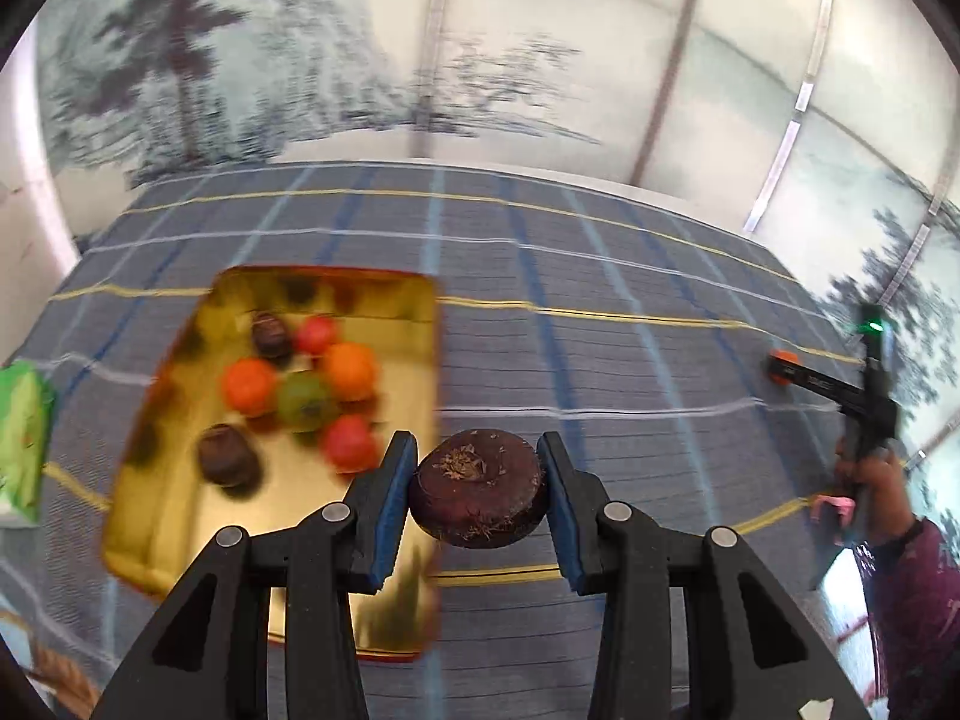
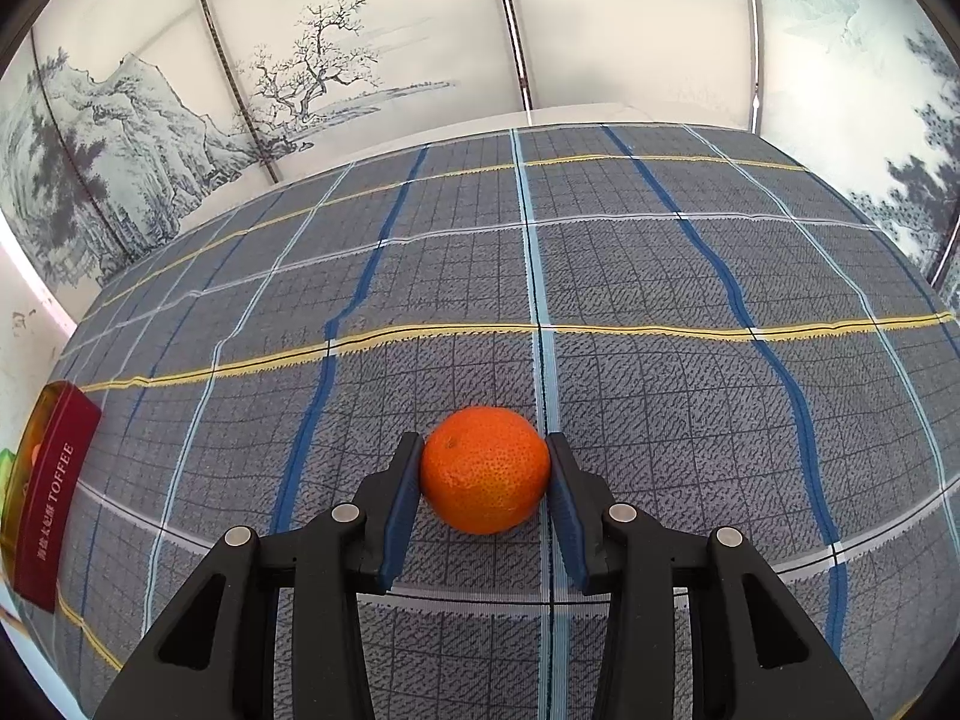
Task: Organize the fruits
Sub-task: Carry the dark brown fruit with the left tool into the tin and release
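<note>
My left gripper point(image 1: 478, 468) is shut on a dark purple mangosteen point(image 1: 478, 495) and holds it above the cloth, just right of the gold tin tray point(image 1: 180, 516). The tray holds several fruits: oranges point(image 1: 249, 384), a green one point(image 1: 303, 399), red ones point(image 1: 348, 443) and dark mangosteens point(image 1: 227, 456). My right gripper point(image 2: 484, 468) is shut on an orange point(image 2: 485, 468) that rests on the cloth. The right gripper also shows in the left wrist view point(image 1: 786, 367), far right. The tray's red side marked TOFFEE point(image 2: 51, 504) shows at the left edge.
A grey plaid tablecloth point(image 2: 660, 276) covers the table. A green packet point(image 1: 21, 432) lies left of the tray. A painted screen wall point(image 2: 300, 60) stands behind the table. The person's hand and sleeve point(image 1: 900, 540) are at the right.
</note>
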A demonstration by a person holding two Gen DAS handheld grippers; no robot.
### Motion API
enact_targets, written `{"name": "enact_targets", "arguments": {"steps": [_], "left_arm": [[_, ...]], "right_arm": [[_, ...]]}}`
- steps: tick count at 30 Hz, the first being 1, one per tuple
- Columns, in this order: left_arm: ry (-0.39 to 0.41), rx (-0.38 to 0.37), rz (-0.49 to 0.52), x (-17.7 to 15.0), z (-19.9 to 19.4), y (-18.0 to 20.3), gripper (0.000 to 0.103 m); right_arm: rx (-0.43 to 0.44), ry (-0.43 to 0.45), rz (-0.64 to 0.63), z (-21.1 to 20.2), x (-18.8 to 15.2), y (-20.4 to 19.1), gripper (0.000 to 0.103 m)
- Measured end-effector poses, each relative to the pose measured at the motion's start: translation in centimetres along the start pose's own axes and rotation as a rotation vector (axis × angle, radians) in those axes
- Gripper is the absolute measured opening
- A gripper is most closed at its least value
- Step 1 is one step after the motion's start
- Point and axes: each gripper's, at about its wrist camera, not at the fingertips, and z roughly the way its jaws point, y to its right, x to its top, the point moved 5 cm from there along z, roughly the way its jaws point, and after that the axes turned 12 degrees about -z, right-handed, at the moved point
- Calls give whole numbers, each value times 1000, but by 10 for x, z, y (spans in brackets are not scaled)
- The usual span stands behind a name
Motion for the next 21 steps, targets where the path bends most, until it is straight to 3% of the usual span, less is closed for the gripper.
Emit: {"name": "enact_targets", "arguments": {"steps": [9, 21], "left_arm": [[-5, 113, -58, 0, 15, -65, 37], [-24, 144, -93, -5, 35, -84, 37]], "right_arm": [[-13, -5, -11, 1, 0, -3, 42], [-17, -7, -15, 2, 0, -3, 42]]}}
